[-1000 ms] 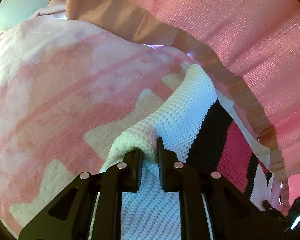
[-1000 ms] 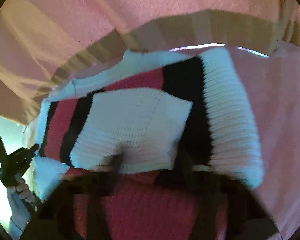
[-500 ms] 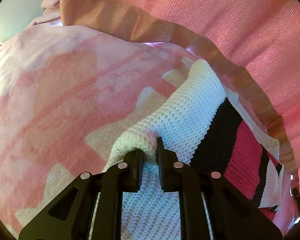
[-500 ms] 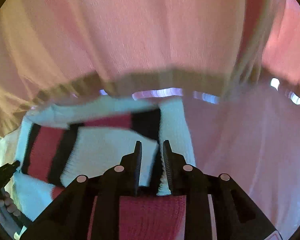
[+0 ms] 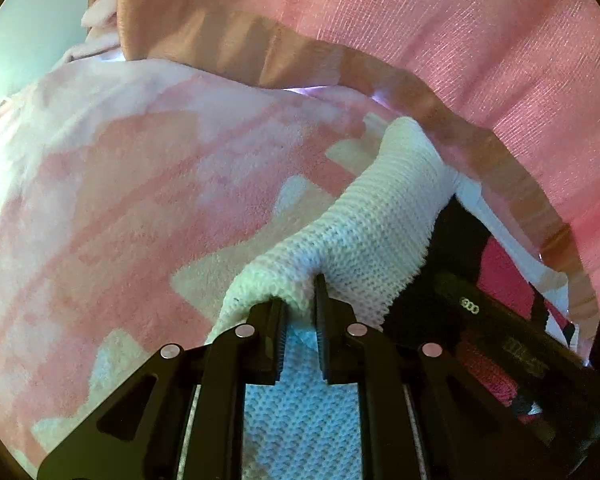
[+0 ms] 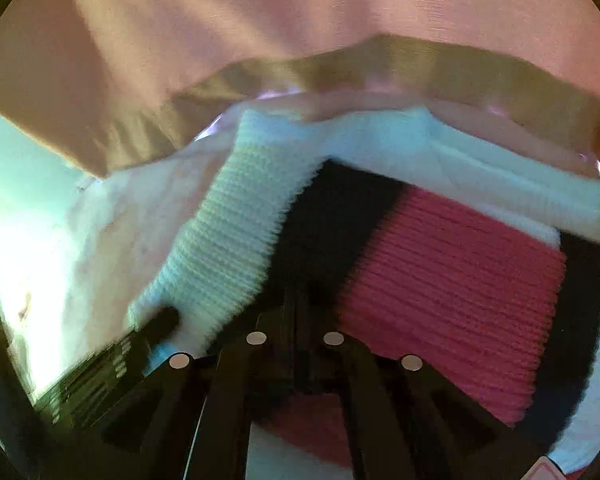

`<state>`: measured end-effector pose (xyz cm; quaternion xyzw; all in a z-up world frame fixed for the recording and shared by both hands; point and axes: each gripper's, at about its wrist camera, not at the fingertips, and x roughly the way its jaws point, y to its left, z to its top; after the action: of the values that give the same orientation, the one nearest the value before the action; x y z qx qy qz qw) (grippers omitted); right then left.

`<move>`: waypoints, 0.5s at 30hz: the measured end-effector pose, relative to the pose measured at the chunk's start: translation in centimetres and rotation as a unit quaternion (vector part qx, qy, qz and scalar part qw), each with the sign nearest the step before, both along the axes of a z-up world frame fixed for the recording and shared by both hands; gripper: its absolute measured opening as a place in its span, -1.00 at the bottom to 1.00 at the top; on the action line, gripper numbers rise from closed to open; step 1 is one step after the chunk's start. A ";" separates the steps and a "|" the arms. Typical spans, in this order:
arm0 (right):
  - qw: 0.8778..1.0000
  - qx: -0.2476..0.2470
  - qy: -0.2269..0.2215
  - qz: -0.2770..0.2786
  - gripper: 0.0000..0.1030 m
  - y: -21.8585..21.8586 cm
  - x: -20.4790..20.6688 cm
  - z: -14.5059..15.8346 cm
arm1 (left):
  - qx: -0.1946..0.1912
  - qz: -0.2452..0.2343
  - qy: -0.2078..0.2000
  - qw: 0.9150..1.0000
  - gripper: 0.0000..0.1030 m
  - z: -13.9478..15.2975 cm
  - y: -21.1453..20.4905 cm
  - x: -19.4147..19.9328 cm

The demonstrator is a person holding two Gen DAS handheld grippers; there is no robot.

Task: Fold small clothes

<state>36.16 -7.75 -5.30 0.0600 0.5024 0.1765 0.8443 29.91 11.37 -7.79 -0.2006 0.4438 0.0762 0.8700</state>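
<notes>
We find the left gripper [image 5: 300, 312] pinched on the white band of the striped knit garment [image 5: 364, 236], which lies on the pink blanket [image 5: 140, 200] toward two o'clock. The right gripper [image 6: 300, 308], jaws just closed fully, rests over its black stripe; grip not discernible.

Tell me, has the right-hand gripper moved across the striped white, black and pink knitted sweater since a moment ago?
Yes. The right gripper has swept leftward over the knitted sweater, from its ribbed hem to the white band near the left gripper, closing its jaws.
</notes>
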 end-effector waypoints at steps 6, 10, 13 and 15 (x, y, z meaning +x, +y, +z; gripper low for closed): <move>0.987 -0.046 0.007 -0.152 -1.00 -21.3 -4.8 0.4 | -0.020 0.001 0.006 1.000 -0.74 0.0 0.5 0.5; 0.971 -0.053 0.008 -0.234 -0.87 -28.1 -8.6 2.0 | -0.016 0.003 0.003 1.000 -0.74 0.1 0.5 0.4; 0.979 -0.032 -0.002 -0.202 -0.86 -27.2 -10.0 3.5 | -0.010 0.001 -0.005 1.000 -0.74 0.3 0.1 0.1; 0.985 -0.024 -0.004 -0.170 -0.87 -25.6 -10.0 3.4 | -0.008 -0.001 -0.007 1.000 -0.74 0.4 0.0 -0.3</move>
<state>26.11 -33.35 -1.94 0.1239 0.4859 0.0186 0.8650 29.58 11.35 -7.40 -0.2080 0.4386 0.0701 0.8715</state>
